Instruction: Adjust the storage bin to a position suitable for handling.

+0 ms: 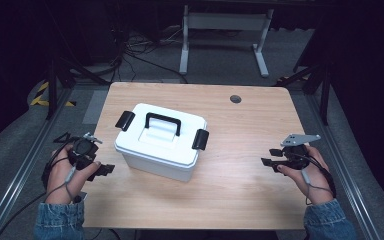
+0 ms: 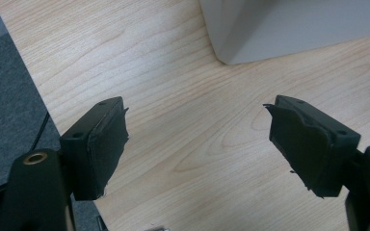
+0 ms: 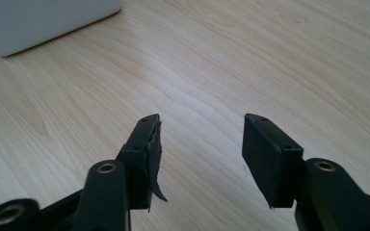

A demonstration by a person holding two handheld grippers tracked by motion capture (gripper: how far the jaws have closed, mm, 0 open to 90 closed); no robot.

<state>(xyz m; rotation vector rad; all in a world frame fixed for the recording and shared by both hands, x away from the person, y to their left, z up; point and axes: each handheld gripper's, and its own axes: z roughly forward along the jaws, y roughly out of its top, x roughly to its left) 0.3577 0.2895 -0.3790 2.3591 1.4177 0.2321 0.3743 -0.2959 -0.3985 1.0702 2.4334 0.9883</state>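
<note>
A white lidded storage box with a black handle and side latches sits left of centre on the wooden table. The left gripper waits just beside it, the right gripper well apart — both jaws spread wide, holding nothing.

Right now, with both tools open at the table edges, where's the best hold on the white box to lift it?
Probably the black top handle of the white box, approached from above. It arches clear of the lid, leaving a gap for a jaw to pass under, and it sits over the middle, so the lift should stay level. The side latches look less suited; pulling them may open the lid. Both the left tool and the right tool are open.
</note>
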